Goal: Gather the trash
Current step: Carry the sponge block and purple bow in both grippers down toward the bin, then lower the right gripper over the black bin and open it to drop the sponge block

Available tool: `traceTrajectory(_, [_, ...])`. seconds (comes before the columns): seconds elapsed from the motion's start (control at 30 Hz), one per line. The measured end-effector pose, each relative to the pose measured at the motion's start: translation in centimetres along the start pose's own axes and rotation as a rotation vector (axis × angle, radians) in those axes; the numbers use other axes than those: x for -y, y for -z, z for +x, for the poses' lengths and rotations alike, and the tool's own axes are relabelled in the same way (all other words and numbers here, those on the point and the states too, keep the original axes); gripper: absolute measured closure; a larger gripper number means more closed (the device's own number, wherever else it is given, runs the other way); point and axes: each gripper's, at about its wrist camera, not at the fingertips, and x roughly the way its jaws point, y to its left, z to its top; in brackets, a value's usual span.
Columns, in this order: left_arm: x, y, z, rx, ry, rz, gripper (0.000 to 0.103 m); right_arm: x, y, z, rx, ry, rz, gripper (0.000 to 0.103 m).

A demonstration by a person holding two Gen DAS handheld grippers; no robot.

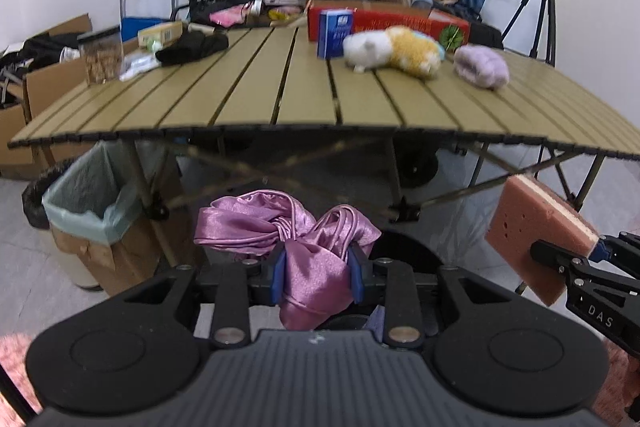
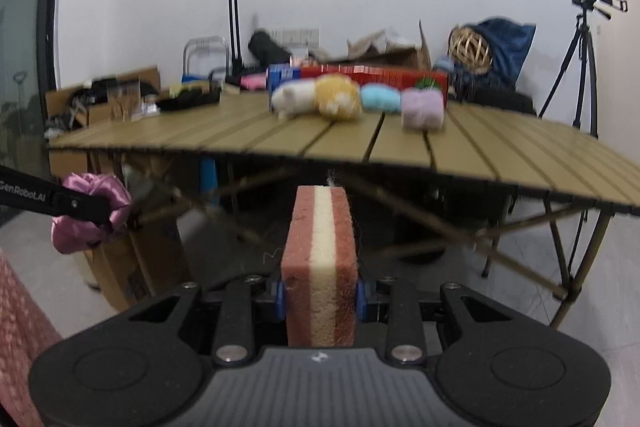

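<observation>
My left gripper (image 1: 318,277) is shut on a crumpled purple satin cloth (image 1: 288,227), held in the air in front of the slatted table (image 1: 280,95), below its edge. My right gripper (image 2: 320,297) is shut on a pink sponge with a cream middle layer (image 2: 320,267), held upright below the table edge. The sponge also shows at the right of the left wrist view (image 1: 536,231), and the cloth at the left of the right wrist view (image 2: 92,215). A cardboard bin with a pale green liner (image 1: 88,203) stands on the floor under the table's left end.
On the table lie a white and yellow plush toy (image 1: 392,53), a lilac plush (image 1: 482,67), a blue box (image 1: 334,33), a red box (image 1: 400,23), a black cloth (image 1: 192,47) and a clear jar (image 1: 102,57). Cardboard boxes (image 1: 36,95) stand left. A tripod (image 1: 540,3) stands right.
</observation>
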Motion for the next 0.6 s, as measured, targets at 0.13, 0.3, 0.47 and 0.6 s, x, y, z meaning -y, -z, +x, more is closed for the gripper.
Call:
traceTrajectory(0.13, [-0.7,0.9,0.8,-0.022,0.0,-0.01,0.072,-0.7,1.0,1.0,-0.084,-0.008,-0.014,0.073])
traceTrajectory(0.3, [-1.4,1.7,1.9,-0.053,0.001,-0.02,0.072,-1.4,2.0,2.5,-0.173,-0.016,-0.024,0.073])
traceTrajectory(0.47, [-2.6,2.4,3.2,-0.092,0.006,-0.052,0.072,-2.1,2.5,4.0,-0.23,-0.018,-0.041,0.074])
traceTrajectory(0.6, [-3.4,2.7,4.0,-0.109,0.005,-0.068,0.072,-2.7,2.8,5.3,-0.264,-0.037,-0.052,0.074])
